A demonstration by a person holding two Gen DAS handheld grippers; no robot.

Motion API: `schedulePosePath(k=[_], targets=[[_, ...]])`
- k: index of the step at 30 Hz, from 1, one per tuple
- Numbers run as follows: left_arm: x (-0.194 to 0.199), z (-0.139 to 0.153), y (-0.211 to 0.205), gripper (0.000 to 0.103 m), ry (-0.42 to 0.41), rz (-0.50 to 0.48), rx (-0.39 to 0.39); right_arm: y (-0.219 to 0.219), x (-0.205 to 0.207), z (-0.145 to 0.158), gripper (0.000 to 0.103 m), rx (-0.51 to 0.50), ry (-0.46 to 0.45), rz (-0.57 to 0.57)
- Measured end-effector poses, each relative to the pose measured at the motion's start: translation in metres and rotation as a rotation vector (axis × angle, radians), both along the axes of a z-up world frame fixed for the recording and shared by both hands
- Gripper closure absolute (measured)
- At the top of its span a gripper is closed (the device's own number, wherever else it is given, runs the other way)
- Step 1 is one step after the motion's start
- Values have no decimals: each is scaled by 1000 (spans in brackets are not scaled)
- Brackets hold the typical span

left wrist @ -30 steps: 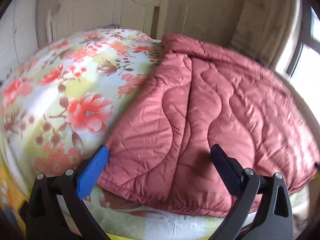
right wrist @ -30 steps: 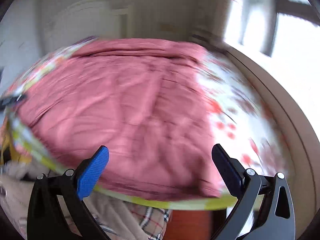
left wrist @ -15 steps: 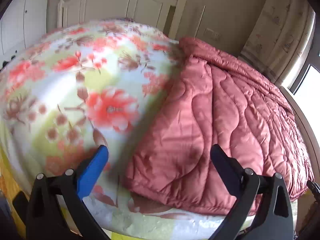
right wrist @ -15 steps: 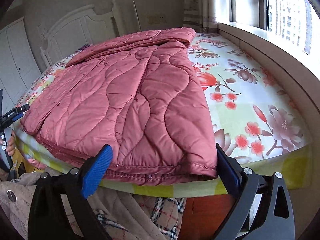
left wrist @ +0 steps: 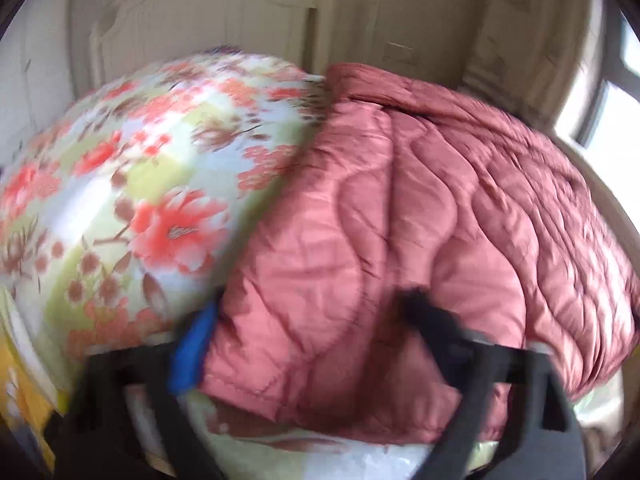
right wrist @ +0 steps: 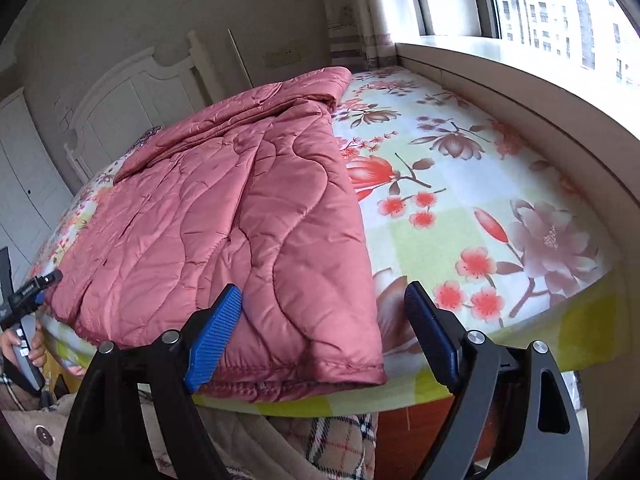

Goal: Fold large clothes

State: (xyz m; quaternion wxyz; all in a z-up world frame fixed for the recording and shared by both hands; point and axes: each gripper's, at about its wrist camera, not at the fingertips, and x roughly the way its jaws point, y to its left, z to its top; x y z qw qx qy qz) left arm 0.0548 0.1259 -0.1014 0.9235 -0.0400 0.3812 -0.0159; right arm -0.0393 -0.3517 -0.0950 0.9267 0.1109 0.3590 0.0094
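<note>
A quilted pink-red comforter [right wrist: 224,224] lies folded on the bed with the floral sheet [right wrist: 460,184]. In the left wrist view the comforter [left wrist: 420,240] fills the right half, its near left corner between the open fingers of my left gripper [left wrist: 308,320]; the frame is blurred. My right gripper [right wrist: 324,316] is open around the comforter's near right corner at the bed's front edge, not clamped on it. The left gripper also shows at the far left of the right wrist view [right wrist: 36,284], beside the comforter's left corner.
A white headboard [left wrist: 208,12] stands at the far end of the bed. A window sill [right wrist: 520,80] runs along the right side. Beige and plaid clothing [right wrist: 328,436] hangs below the bed's front edge. A white wardrobe [right wrist: 20,168] is at the left.
Both grippers have moved closer to the comforter's near corners. The right gripper has narrowed around the right corner. The left view has swung right and blurred.
</note>
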Motion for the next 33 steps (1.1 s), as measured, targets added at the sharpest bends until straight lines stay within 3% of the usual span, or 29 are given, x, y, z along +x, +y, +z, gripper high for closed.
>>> schedulePosePath(k=[2, 4, 5, 8, 10, 11, 12, 15, 19, 22, 26, 29, 31, 33], targets=[[-6, 5, -3, 81, 9, -73, -82, 15, 0, -1, 62, -14, -18, 55], [-16, 13, 1, 85, -2, -90, -128, 18, 0, -3, 80, 23, -28, 70], [-24, 18, 5, 86, -15, -100, -151, 17, -1, -4, 83, 45, -36, 66], [-53, 36, 22, 86, -47, -125, -273, 7, -6, -1, 85, 124, -31, 80], [-77, 54, 39, 87, -78, -149, -418, 0, -15, 6, 86, 172, -40, 103], [-99, 73, 49, 88, -137, -181, -490, -4, -24, 14, 86, 213, -54, 134], [-111, 86, 53, 89, -180, -200, -507, -7, -32, 22, 86, 255, -68, 167], [-161, 138, 72, 96, -361, -264, -537, -11, -68, 62, 86, 327, -173, 257], [-168, 174, 95, 96, -490, -261, -574, -14, -113, 131, 86, 329, -369, 305], [-140, 168, 97, 96, -453, -212, -577, -11, -117, 171, 86, 312, -476, 312], [-134, 135, 107, 96, -362, -189, -585, 8, -97, 193, 86, 278, -488, 334], [-130, 130, 119, 98, -379, -140, -593, 14, -96, 189, 87, 242, -463, 349], [-120, 143, 123, 99, -433, -128, -594, 12, -92, 184, 87, 205, -447, 312], [-97, 161, 121, 99, -457, -134, -568, 9, -81, 185, 87, 238, -443, 296]])
